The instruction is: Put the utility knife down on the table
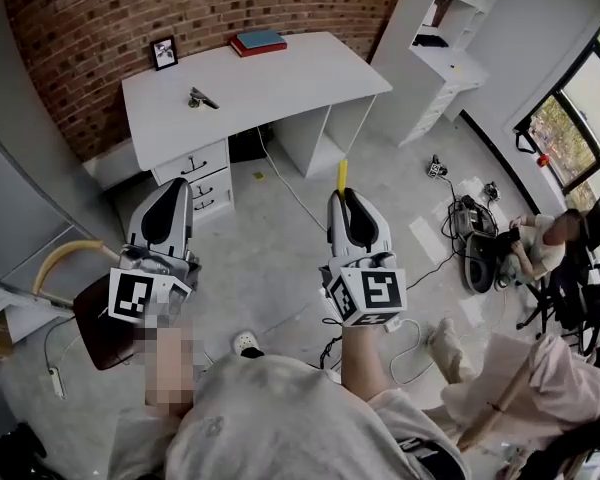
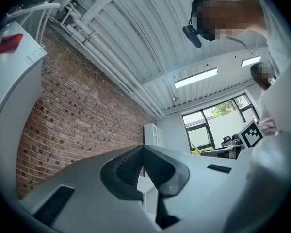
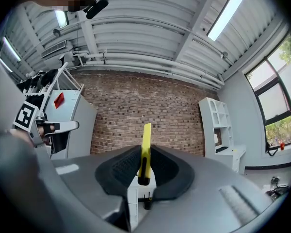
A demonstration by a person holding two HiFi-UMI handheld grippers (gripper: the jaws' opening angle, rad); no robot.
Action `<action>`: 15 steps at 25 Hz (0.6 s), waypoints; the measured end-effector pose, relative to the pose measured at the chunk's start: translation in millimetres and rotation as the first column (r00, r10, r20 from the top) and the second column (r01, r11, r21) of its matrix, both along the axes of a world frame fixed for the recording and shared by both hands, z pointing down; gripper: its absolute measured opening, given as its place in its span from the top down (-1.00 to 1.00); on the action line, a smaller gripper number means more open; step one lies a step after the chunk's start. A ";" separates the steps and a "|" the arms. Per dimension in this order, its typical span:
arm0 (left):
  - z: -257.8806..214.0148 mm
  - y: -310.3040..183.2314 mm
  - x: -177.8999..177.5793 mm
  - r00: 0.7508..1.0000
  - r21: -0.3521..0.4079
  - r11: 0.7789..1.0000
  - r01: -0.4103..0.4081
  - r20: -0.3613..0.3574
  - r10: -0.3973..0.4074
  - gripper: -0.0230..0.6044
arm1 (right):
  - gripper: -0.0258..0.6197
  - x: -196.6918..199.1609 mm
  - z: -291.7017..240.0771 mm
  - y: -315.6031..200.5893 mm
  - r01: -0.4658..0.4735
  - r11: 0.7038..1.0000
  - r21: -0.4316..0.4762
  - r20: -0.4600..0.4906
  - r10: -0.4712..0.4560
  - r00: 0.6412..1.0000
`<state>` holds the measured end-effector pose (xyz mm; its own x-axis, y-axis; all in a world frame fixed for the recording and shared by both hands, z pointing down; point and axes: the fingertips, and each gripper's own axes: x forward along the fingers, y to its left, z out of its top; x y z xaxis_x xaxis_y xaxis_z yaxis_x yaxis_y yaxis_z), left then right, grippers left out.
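Got the utility knife (image 3: 145, 147) pinched in the right gripper (image 3: 144, 165), jaws clamped on its lower end, yellow body poking straight up past the tips. Same story from the head view: right gripper (image 1: 346, 203) held out over bare floor (image 1: 270, 258), utility knife (image 1: 342, 175) standing up out of it, well short of the table (image 1: 300, 73) and not touching it.

Looking down the left gripper (image 2: 143, 165): jaws shut together, pad against pad, nothing between them. Left gripper (image 1: 170, 203) off to the left in the head view, roughly level with the right gripper and well apart from it.

Room-wise, loads of bare white top across the middle and right of the table. Only a red and blue book (image 1: 258, 41) up against the back edge, a small picture frame (image 1: 164, 52) by the back left corner, and some small dark thing (image 1: 202, 98) nearer the front left edge, too small to tell what. Front edge of the table facing this way, drawers (image 1: 195, 176) under the left end, open leg gap beside them.

Brick wall (image 1: 180, 8) tight behind the table, white shelves (image 1: 450, 28) just off its right end. Cables (image 1: 460, 218) and a seated person (image 1: 545, 243) on the floor over to the right, well apart from the table.
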<state>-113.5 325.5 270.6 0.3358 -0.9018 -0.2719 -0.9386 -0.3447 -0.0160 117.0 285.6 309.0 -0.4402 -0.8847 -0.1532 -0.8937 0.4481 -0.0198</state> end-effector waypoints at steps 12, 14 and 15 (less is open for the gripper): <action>24.6 -65.2 -23.5 0.999 -0.045 0.998 -0.037 -0.018 0.037 0.91 | 0.71 -21.0 21.2 -56.5 -0.037 0.998 -0.047 -0.017 0.036 0.999; 25.1 -78.8 -23.6 0.999 -0.048 0.998 -0.039 -0.018 0.038 0.91 | 0.71 -21.8 21.4 -72.0 -0.035 0.998 -0.049 -0.020 0.034 0.999; 24.9 -86.1 -24.1 0.999 -0.047 0.998 -0.037 -0.015 0.036 0.91 | 0.71 -22.2 21.1 -80.7 -0.034 0.998 -0.047 -0.018 0.033 0.999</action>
